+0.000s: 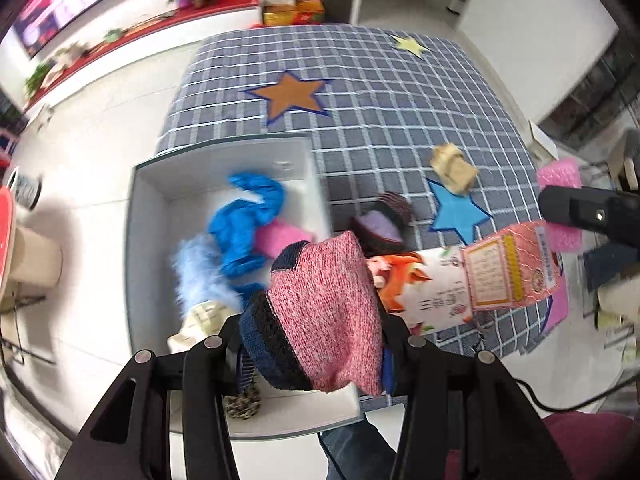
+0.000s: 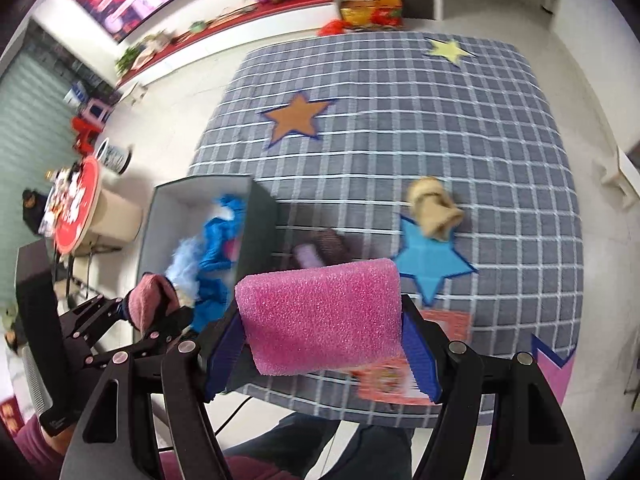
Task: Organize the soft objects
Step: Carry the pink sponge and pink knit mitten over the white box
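Two grippers appear, each closed on one soft item. At far left stands one white box (image 1: 144, 216), open at the top, at the edge of a grey checked cloth (image 1: 400, 92). The box holds one blue crumpled item (image 1: 244, 224), one pale blue fluffy item (image 1: 200, 272), one pink piece (image 1: 276, 236) and one cream item (image 1: 200, 320); a leopard-patterned item (image 1: 242, 402) lies at its near end. The left gripper (image 1: 312, 344) has its jaws partly closed on one pink knit sock (image 1: 324, 304) with dark blue bands; the sock's long axis runs from the jaws up and away, its toe end pointing toward the cloth, and it hangs over the box's right wall. Beyond it lies one dark item with a lilac lining (image 1: 382, 222). One printed pouch (image 1: 424, 292) with a cartoon figure rests on the cloth; its writing is too blurred to read. One pink netted pack (image 1: 508, 268) carries a yellow-edged label, likewise unreadable. One beige cloth item (image 2: 434, 210) lies by the blue star (image 2: 430, 260). Four stars are counted: brown, yellow, blue and part of a pink one. The right gripper (image 2: 324, 344) stands wider, its blue pads pressed on one pink foam block (image 2: 320, 316), long axis crosswise between the fingers, above the cloth's near edge.
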A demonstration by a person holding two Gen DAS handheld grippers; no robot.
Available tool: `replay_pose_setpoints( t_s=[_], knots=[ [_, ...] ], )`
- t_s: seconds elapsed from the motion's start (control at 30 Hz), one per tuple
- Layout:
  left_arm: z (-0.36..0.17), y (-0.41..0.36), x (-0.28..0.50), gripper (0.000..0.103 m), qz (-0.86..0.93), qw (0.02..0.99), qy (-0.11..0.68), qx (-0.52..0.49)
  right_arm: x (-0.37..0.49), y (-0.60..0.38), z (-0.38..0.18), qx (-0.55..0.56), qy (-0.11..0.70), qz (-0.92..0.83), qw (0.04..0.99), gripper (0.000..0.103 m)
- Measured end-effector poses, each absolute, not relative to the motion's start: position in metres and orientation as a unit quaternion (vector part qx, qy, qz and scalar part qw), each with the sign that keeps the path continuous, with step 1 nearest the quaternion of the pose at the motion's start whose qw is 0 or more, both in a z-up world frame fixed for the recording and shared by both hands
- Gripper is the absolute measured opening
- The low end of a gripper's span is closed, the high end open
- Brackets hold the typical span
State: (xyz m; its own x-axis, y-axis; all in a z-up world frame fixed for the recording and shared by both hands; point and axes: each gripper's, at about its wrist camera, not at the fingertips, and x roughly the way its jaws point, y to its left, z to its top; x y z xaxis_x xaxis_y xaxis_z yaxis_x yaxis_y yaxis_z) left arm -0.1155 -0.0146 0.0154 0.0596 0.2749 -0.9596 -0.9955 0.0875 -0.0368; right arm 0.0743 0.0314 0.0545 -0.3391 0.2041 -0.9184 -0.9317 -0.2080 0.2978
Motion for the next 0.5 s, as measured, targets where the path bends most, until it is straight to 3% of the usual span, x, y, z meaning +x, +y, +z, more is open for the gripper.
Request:
replay_pose_setpoints(
  t_s=[0.5],
  knots=[
    [0.005, -0.042, -0.171, 0.051, 0.578, 0.553, 0.383, -0.462, -0.023, 0.011, 0.053, -0.462, 0.398, 0.71, 0.352, 0.073]
  ],
)
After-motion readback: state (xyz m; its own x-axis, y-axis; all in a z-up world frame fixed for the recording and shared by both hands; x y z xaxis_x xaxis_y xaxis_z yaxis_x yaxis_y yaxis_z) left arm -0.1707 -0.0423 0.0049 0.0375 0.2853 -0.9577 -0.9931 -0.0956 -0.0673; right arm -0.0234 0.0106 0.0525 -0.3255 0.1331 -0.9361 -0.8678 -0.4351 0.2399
